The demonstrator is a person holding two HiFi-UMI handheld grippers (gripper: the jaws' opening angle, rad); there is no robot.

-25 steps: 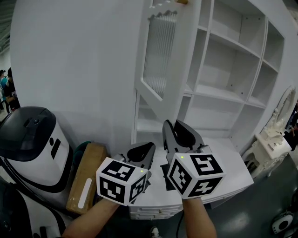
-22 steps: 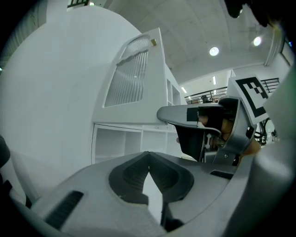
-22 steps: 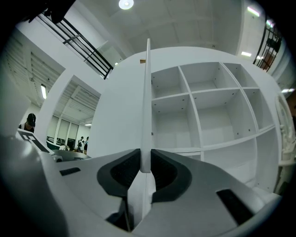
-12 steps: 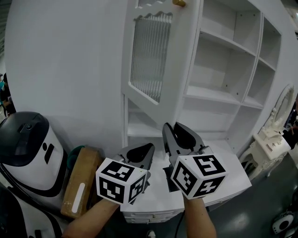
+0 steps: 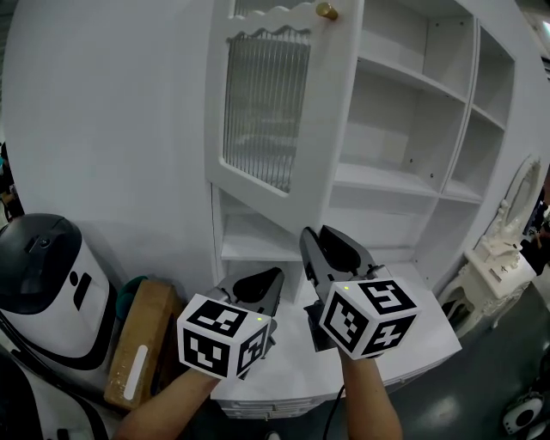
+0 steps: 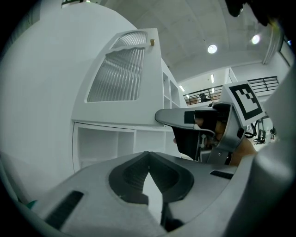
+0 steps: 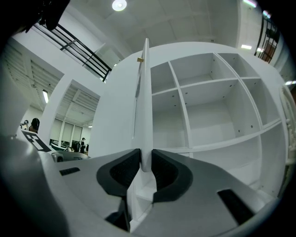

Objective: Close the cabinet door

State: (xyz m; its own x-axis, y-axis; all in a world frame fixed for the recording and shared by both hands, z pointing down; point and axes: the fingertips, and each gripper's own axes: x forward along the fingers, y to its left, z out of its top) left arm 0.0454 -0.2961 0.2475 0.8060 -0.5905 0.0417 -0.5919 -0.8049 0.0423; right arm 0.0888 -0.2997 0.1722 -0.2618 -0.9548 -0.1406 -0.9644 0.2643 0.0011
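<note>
the white cabinet (image 5: 412,129) is filling the upper right of your head view, its open shelves facing you. the cabinet door (image 5: 262,112), a white frame around a ribbed glass pane, is hanging open at the cabinet's left side. it is swung out toward you, so its face is showing in the head view and only its thin edge in the right gripper view. below it, the cabinet's white counter (image 5: 421,322) is running under both of your hands. at lower left a rounded white-and-black appliance (image 5: 47,266) is sitting beside a brown cardboard box (image 5: 137,339). you are holding the right gripper (image 7: 145,159) roughly level at the door's lower corner. its jaws are opening, with the door's free edge standing upright in the gap between them and the pads lying just beside its two faces. you are holding the left gripper (image 6: 148,155) just beside the right one, on its left. its jaws are meeting at the tips and gripping nothing. a small gold knob (image 5: 326,10) is sitting at the door's top corner.
</note>
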